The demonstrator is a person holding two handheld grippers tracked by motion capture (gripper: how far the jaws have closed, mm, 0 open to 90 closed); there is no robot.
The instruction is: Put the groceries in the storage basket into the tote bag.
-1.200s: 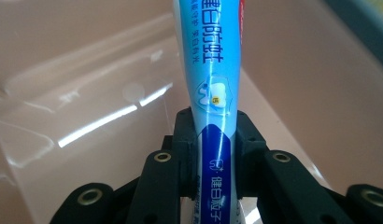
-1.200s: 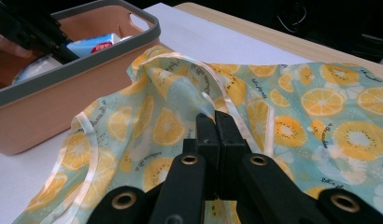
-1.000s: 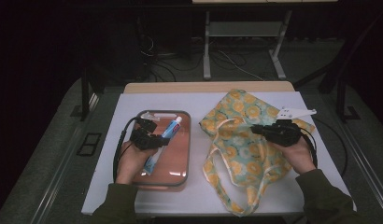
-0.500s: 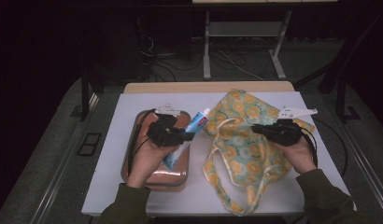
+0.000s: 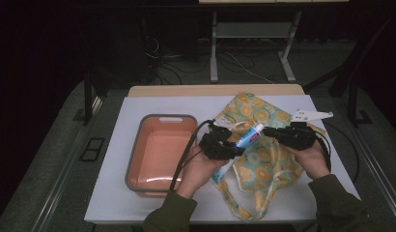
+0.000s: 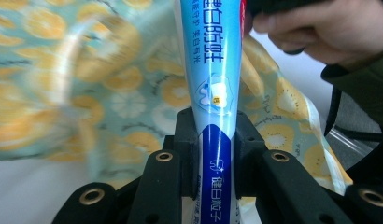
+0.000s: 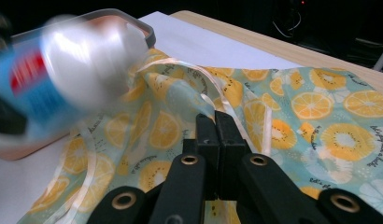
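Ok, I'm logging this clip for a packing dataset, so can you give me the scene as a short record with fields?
setting: white-covered table in a dark room
left gripper: shut on the toothpaste tube, held above the bag, cap toward the right gripper
right gripper: jaws together, pinching the bag's fabric edge
bag: fruit-print drawstring bag lying flat, cords trailing toward the person
tray: orange tray left of the bag, nothing in it
likely next step: the tube probably goes into the bag's mouth
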